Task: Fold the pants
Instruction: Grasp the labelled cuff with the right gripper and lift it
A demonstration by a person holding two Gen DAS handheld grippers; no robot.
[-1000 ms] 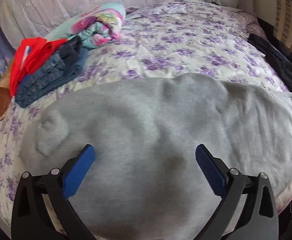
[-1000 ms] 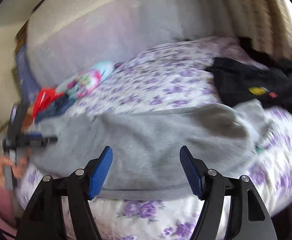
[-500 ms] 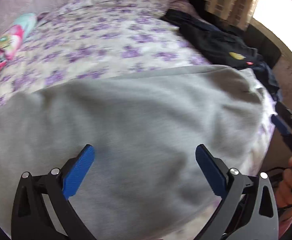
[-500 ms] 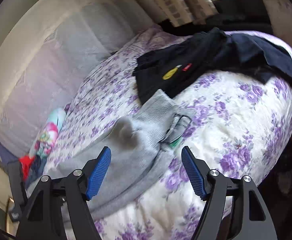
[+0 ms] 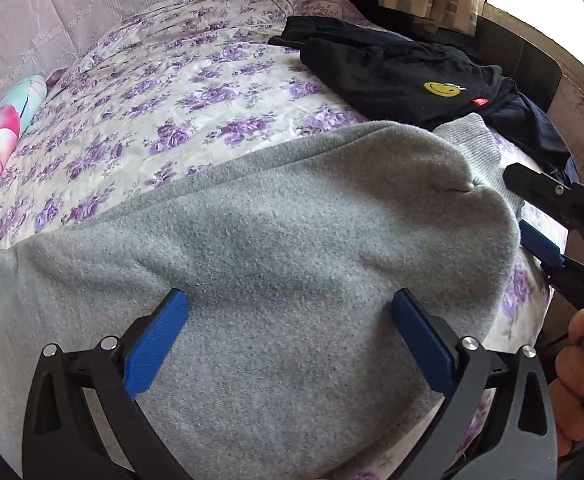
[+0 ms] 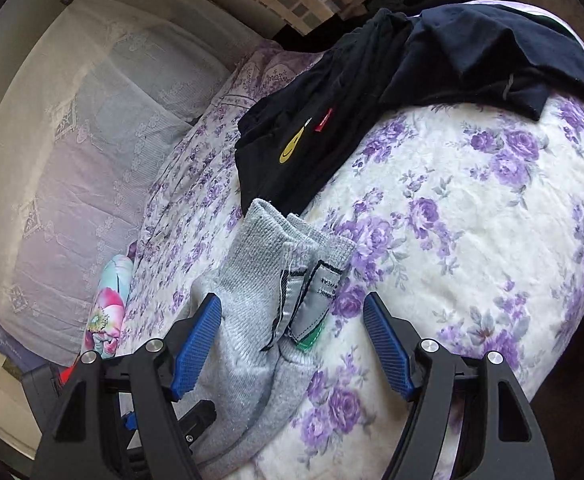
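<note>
The grey fleece sweatpants are lying spread across the purple-flowered bedspread, their ribbed waistband and sewn-in labels sitting between the wide, empty jaws of the right gripper. The left gripper is hovering over the fabric, likewise spread wide and holding nothing. Both seem to be lining up on the waist end; next, each needs to pinch an edge there. Black garments are lying just beyond.

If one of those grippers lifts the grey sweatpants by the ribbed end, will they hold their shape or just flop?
The grey sweatpants would probably flop: the thick fleece already lies in soft humps on the floral bedspread. The ribbed end looks stretchy and bunched, so it may sag. The fuzzy surface likely grips rather than slips.
</note>
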